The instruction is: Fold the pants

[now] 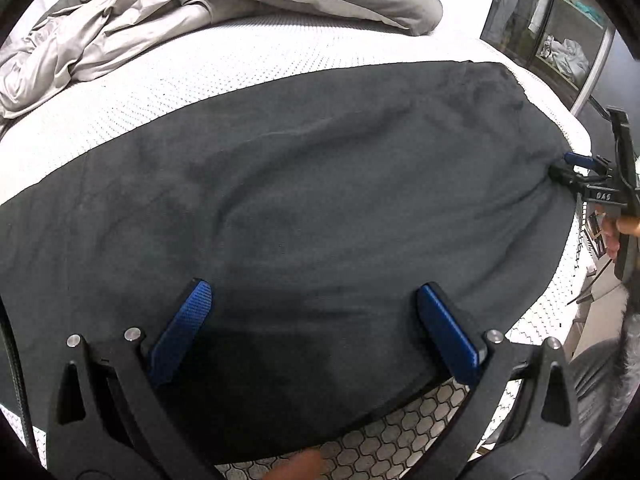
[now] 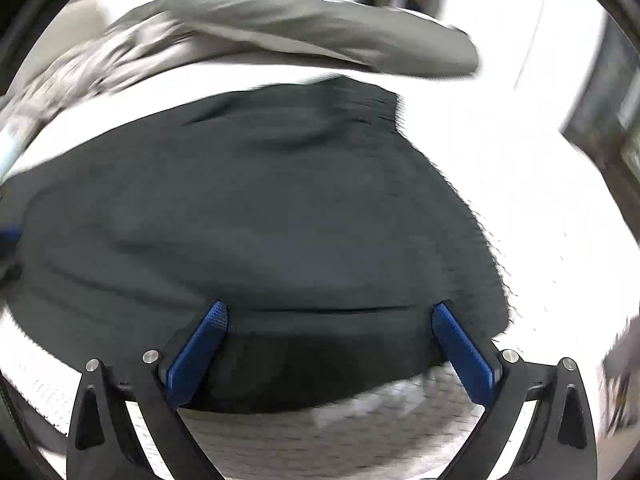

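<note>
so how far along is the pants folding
Done: the dark pants lie spread fairly flat on the white mattress, apparently already doubled into one wide panel, though I can't confirm layers. In hand: nothing; the left gripper and right gripper are both open over the near edge. Left: regrip and fold again, since the pants aren't compact.

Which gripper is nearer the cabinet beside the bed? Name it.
Right. The right gripper is at the pants' end by the cabinet; the left gripper hovers over their near edge, farther off.
</note>
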`<state>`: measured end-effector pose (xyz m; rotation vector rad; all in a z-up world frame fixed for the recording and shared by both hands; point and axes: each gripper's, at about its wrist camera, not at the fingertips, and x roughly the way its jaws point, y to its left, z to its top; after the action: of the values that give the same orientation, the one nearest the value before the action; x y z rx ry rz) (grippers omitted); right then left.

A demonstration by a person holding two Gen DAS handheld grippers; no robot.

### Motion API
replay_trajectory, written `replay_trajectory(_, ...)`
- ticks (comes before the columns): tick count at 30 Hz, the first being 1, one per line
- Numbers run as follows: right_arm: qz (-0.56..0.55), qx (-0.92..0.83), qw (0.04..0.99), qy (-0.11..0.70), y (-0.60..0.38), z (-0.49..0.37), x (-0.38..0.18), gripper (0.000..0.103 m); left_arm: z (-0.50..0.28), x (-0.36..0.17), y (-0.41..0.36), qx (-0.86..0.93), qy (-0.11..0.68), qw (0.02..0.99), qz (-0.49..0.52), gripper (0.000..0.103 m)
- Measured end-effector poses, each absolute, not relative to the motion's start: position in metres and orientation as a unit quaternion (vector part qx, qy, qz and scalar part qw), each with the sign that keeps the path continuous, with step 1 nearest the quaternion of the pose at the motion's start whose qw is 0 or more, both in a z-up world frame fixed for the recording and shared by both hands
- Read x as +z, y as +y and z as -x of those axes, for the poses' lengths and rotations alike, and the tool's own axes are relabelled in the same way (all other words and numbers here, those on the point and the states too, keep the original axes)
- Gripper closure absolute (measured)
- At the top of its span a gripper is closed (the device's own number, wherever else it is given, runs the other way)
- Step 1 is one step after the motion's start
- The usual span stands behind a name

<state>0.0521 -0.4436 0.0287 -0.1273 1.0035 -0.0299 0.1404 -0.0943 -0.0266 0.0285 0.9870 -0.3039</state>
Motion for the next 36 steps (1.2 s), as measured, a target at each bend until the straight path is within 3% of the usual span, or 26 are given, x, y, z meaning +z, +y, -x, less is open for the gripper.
replay_trajectory(8, 0.097, 0.048, 0.902, 0.417, -0.37, -0.036, 0.062, 0.001, -0.152, 0.009, -0.119, -0.176, 0.44, 0.88, 0.02, 0.001)
replay_trajectory(12, 0.072, 0.109, 0.879, 0.458, -0.324, -0.074, 0.035, 0.001, -0.181, -0.007, -0.156, -0.174, 0.465, 0.868, -0.024, 0.001)
replay_trajectory(15, 0.155, 0.136, 0.847, 0.491, -0.299, -0.094, -0.001, 0.001, -0.194, -0.027, -0.155, -0.174, 0.489, 0.854, -0.04, 0.001)
replay_trajectory(21, 0.146, 0.065, 0.867, 0.471, -0.37, -0.097, 0.01, 0.002, -0.192, -0.028, -0.105, -0.147, 0.488, 0.86, -0.03, 0.0)
replay_trajectory(24, 0.077, 0.062, 0.877, 0.469, -0.416, -0.092, 0.016, 0.025, -0.193, -0.03, -0.075, -0.116, 0.493, 0.862, -0.014, 0.0)
replay_trajectory(25, 0.085, 0.062, 0.878, 0.467, -0.417, -0.09, 0.017, 0.027, -0.19, -0.03, -0.072, -0.111, 0.494, 0.862, -0.012, 0.0)
replay_trajectory(30, 0.135, 0.028, 0.88, 0.455, -0.377, -0.081, 0.021, 0.022, -0.188, -0.025, -0.067, -0.092, 0.494, 0.864, -0.016, 0.001)
replay_trajectory(36, 0.129, 0.102, 0.885, 0.435, -0.309, -0.108, 0.04, 0.012, -0.207, -0.009, -0.121, -0.128, 0.482, 0.865, -0.063, 0.001)
